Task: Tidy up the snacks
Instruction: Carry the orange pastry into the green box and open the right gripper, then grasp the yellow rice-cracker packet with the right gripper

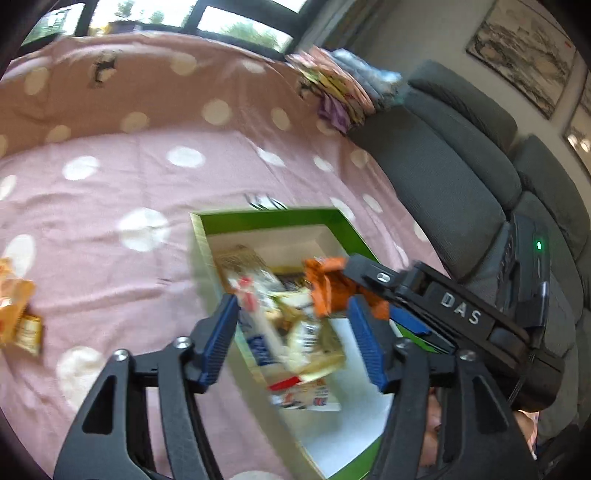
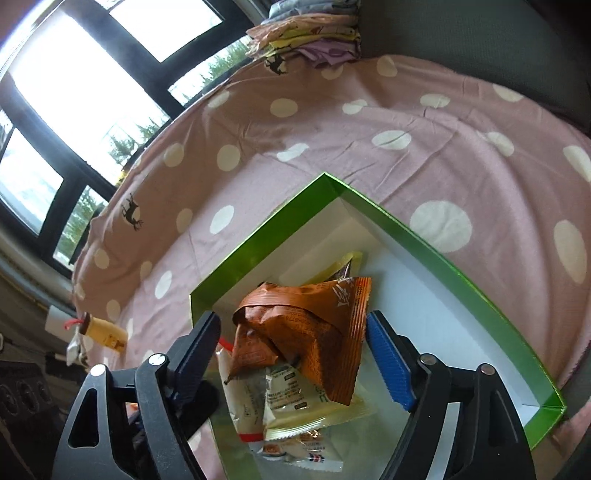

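Note:
A green box with a white inside [image 1: 273,216] [image 2: 454,254] lies on the pink dotted cloth and holds several snack packets [image 1: 295,343] [image 2: 295,402]. My left gripper [image 1: 295,332] hovers open over the packets, holding nothing. My right gripper [image 2: 291,350] is open, with an orange snack packet [image 2: 314,332] between its fingers, resting on the pile; it shows in the left wrist view [image 1: 327,286] at the tip of the right gripper's body [image 1: 436,295]. More snacks [image 1: 18,314] lie on the cloth at the far left.
A grey sofa [image 1: 461,166] borders the cloth on the right. Folded clothes [image 1: 343,92] [image 2: 314,33] are stacked at the far end. A yellow packet [image 2: 105,334] lies near the cloth's edge by the window.

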Demonstrator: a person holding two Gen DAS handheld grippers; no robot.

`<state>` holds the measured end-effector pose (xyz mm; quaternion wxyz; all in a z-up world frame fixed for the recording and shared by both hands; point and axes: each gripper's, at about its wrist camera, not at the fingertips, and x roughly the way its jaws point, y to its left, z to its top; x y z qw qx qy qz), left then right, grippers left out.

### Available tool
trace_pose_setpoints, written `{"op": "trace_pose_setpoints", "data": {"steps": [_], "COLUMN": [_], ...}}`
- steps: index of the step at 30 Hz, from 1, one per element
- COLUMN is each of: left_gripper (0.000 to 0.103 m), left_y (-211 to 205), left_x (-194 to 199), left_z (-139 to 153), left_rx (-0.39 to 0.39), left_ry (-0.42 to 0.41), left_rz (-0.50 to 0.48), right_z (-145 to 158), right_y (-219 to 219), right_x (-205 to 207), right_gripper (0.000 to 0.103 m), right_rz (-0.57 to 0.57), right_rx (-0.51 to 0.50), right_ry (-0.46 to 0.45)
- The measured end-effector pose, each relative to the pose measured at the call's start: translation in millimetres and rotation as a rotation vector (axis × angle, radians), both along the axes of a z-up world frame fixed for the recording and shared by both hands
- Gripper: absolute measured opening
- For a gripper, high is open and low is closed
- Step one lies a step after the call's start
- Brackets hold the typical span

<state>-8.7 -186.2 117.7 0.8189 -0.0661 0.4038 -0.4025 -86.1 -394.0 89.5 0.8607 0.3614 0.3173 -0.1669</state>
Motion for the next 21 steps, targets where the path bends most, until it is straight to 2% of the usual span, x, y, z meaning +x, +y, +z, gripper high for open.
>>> {"op": "trace_pose_setpoints", "data": {"steps": [1, 3, 4, 7, 10, 14, 17, 21], "left_gripper": [0.08, 0.082, 0.082, 0.082, 0.082, 0.08, 0.077, 0.066], "left_y": [17.9, 46.5, 65.6, 114.6, 153.8, 191.4, 209.8, 216.3], "left_x": [4.0, 12.3, 17.9, 33.6, 54.3, 79.4, 92.6, 105.9], "left_z": [4.4, 9.7, 11.7, 9.9, -8.9, -38.3, -57.4, -74.7], "left_rx": [-0.005, 0.017, 0.042, 0.086, 0.133, 0.145, 0.116, 0.138], "left_ry": [-0.013, -0.032, -0.041, -0.066, -0.005, 0.087, 0.165, 0.225], "left_rz": [0.054, 0.159, 0.233, 0.411, 0.542, 0.626, 0.651, 0.658], "right_z": [3.8, 11.5, 22.8, 35.7, 50.3, 53.0, 43.3, 20.3], "right_y": [3.1, 8.6, 19.3, 34.6, 63.8, 106.7, 147.7, 208.3], "right_x": [-0.7, -0.1, -0.1, 2.8, 17.3, 61.0, 111.8, 164.9], "right_gripper": [0.083, 0.083, 0.083, 0.084, 0.086, 0.086, 0.086, 0.086], "right_rz": [-0.002, 0.008, 0.033, 0.076, 0.21, 0.446, 0.615, 0.794], "right_rx": [-0.015, -0.046, -0.094, -0.131, -0.146, -0.079, -0.029, -0.021], "right_ry": [-0.002, -0.021, -0.06, -0.102, -0.157, -0.174, -0.113, -0.007]}}
